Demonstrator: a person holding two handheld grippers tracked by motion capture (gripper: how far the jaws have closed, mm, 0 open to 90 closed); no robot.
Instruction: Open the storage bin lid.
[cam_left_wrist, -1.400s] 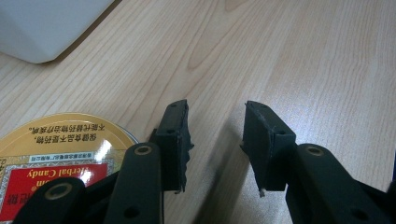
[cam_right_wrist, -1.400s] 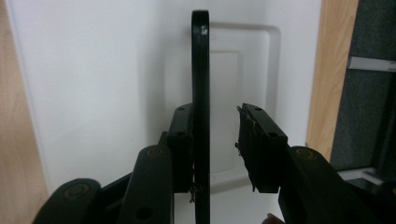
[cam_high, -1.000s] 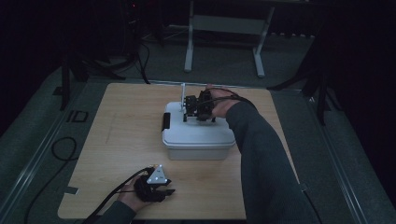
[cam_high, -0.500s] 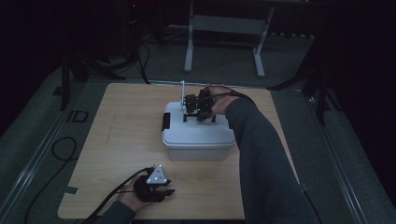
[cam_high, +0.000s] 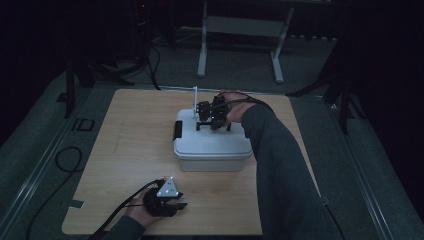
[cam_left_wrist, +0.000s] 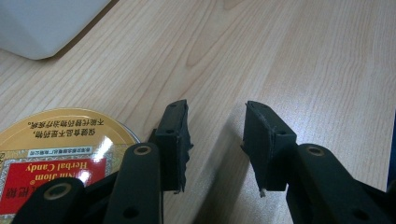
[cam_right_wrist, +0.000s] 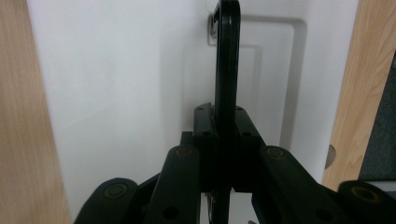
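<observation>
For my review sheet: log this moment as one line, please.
right gripper: shut on black handle of white box | left gripper: open, holding nothing, over table | candy tin: beside left gripper

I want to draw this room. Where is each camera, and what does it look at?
High view: above the table's near edge, looking down at the white plastic lidded box; forearms show.
Left gripper view: on the left gripper, facing the wooden table and a round gold candy tin.
Right gripper view: on the right gripper, shut on the box's black handle.
All three show the box.
</observation>
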